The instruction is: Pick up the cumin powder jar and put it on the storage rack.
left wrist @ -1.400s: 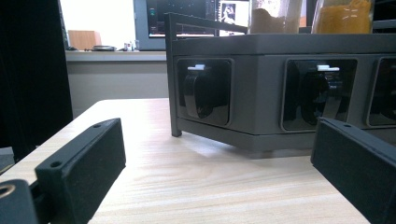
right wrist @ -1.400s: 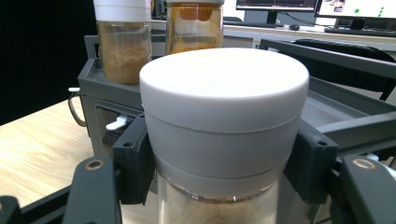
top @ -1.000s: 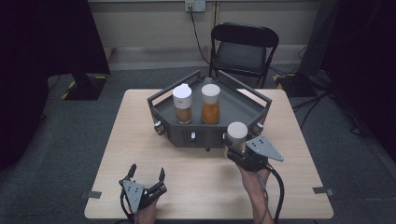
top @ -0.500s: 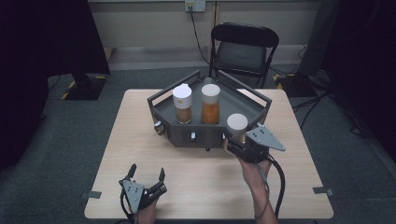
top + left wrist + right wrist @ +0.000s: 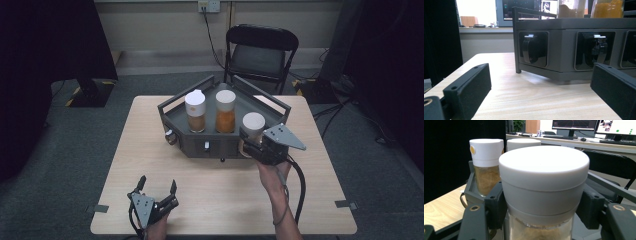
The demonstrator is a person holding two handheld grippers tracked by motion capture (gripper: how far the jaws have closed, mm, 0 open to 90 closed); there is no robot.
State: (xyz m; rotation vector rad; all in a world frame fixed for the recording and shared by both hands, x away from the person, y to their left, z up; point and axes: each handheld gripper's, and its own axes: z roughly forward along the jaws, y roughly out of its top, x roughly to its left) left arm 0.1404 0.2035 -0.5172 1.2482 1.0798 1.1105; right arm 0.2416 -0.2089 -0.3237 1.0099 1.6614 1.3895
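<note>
Jars with white caps are seen on and beside a dark grey rack [image 5: 182,141] that stands on the wooden table [image 5: 150,130]. Two of them stand upright inside the rack: the left jar [image 5: 195,111], whose flip-top cap carries a small yellow dot in the right gripper view, is filled partway with a brownish powder, and the middle jar [image 5: 225,111] holds a brighter orange powder. The third jar [image 5: 253,126] is clamped by the right gripper [image 5: 249,142] at the rack's front right corner, upright, with the jaws pressed on either side just below its cap (a tan powder can be made out through the glass at the bottom of the right gripper view [image 5: 541,195]). Whether its base touches the rack cannot be told. The left gripper [image 5: 157,186] is held low over the near left part of the table, well apart from the rack, its jaws spread wide with nothing between them. A black folding chair [image 5: 260,55] is placed behind the table.
</note>
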